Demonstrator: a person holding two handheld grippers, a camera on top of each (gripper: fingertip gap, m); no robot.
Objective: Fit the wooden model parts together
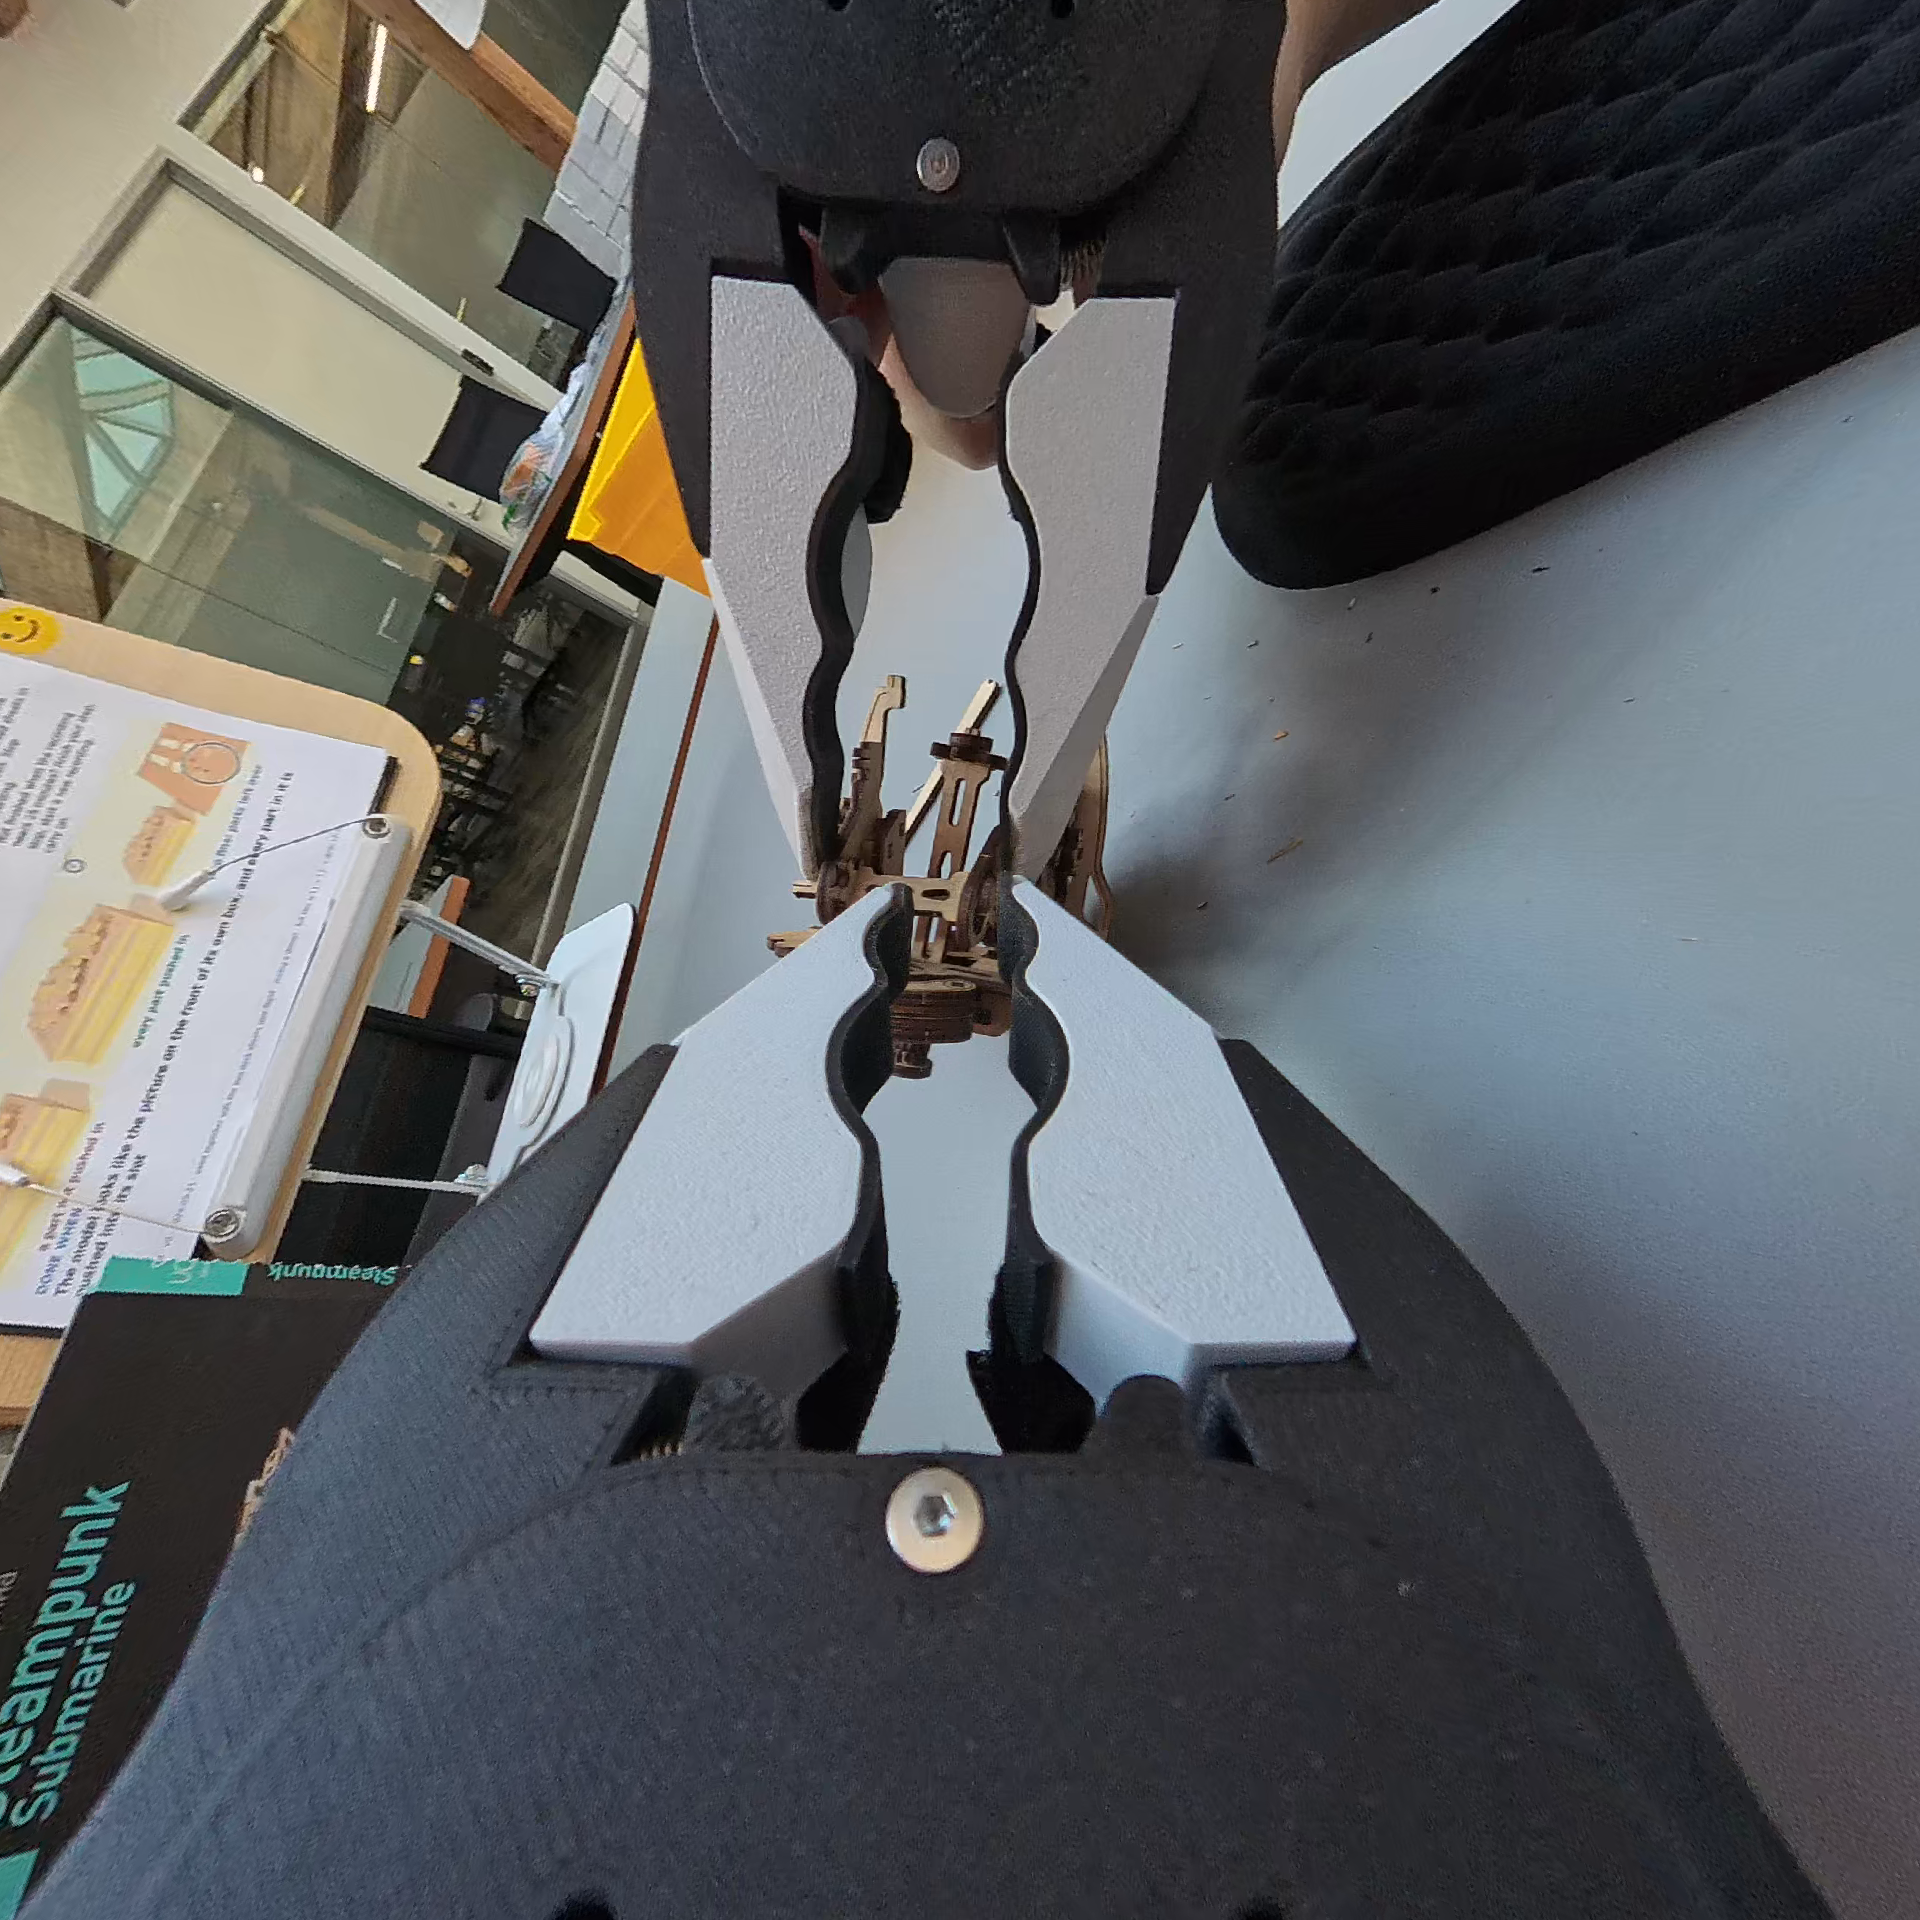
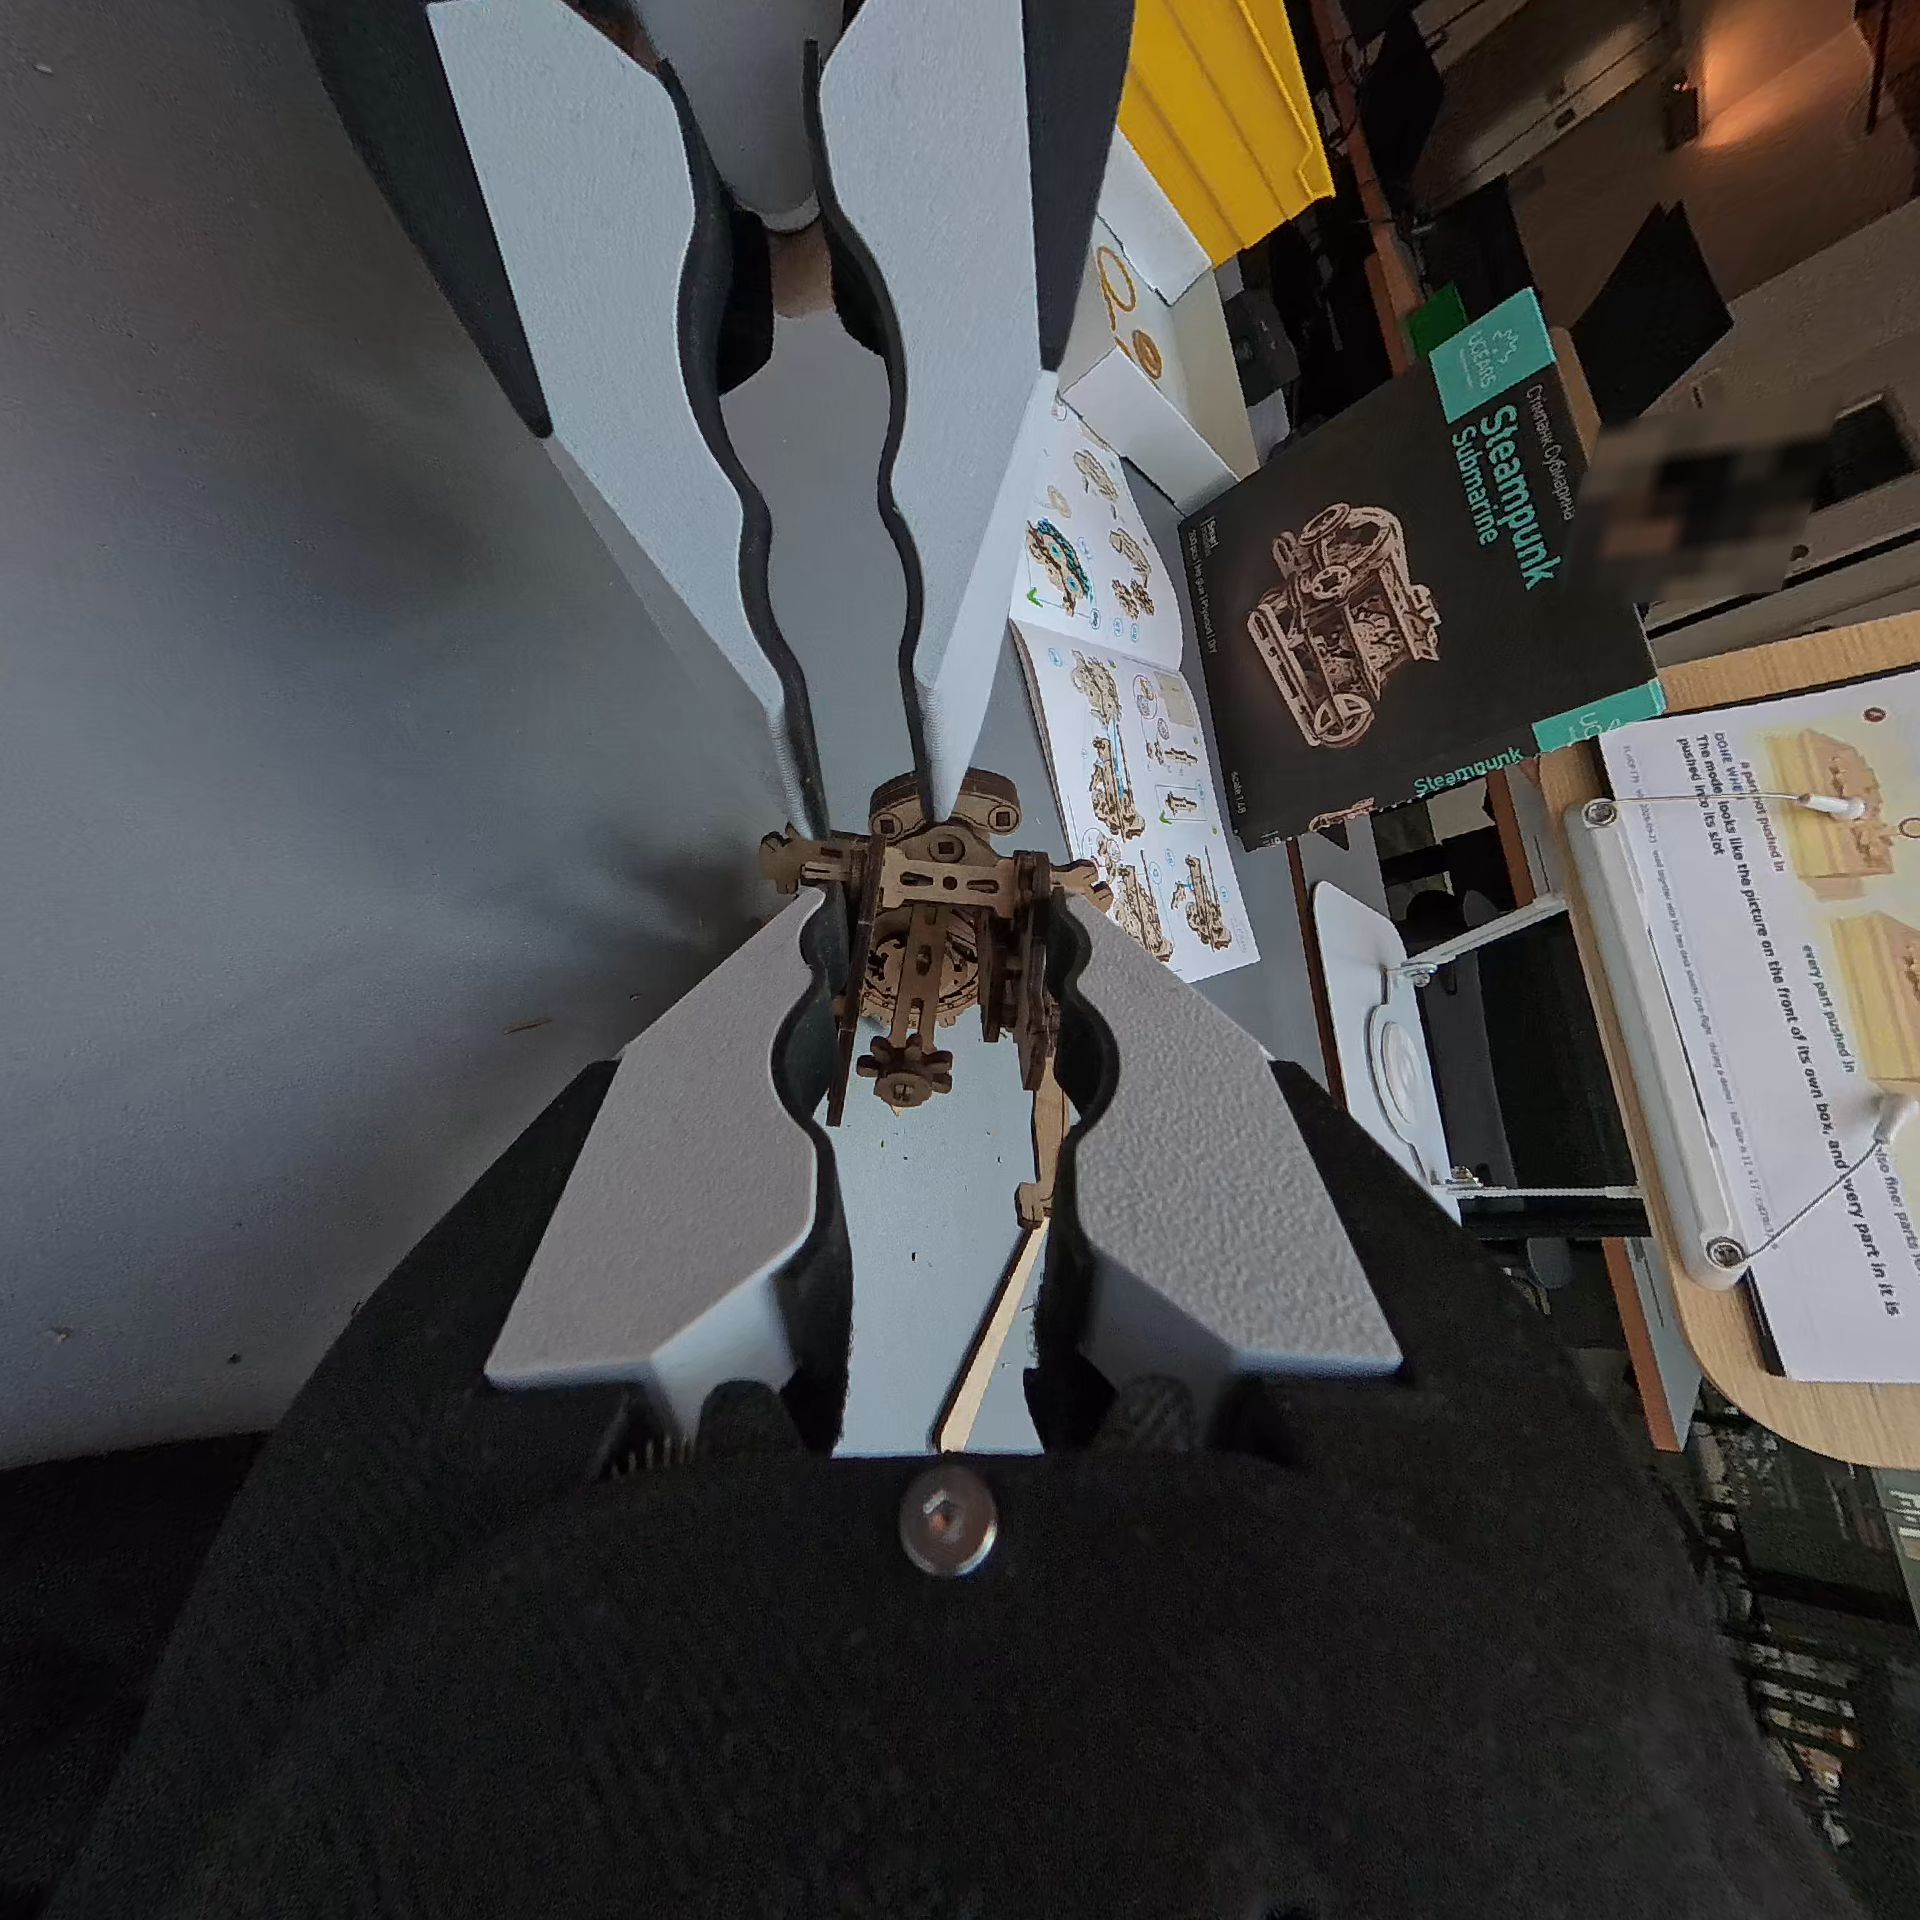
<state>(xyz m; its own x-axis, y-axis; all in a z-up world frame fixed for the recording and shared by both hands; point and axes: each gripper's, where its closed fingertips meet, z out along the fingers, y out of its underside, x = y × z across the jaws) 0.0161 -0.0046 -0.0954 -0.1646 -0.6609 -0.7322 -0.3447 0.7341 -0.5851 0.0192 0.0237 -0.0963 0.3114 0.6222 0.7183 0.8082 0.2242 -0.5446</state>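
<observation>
A small wooden model of laser-cut plywood, with a gear on its underside, hangs above the grey table between both grippers. My right gripper is shut on the model's two side plates. A thin wooden stick runs back along its right finger. My left gripper comes in from the opposite side, shut on a rounded part at the model's far end. In the left wrist view my left gripper pinches the model, and my right gripper faces it from above.
An open instruction booklet lies on the table beside the model's black box. A stand holding a printed sheet is at the table's edge. A yellow bin and a white box stand behind. A black padded object lies on the other side. The tips of both grippers are at nearly the same place. The thin wooden stick sits 12 cm or so from the ends of my right fingers.
</observation>
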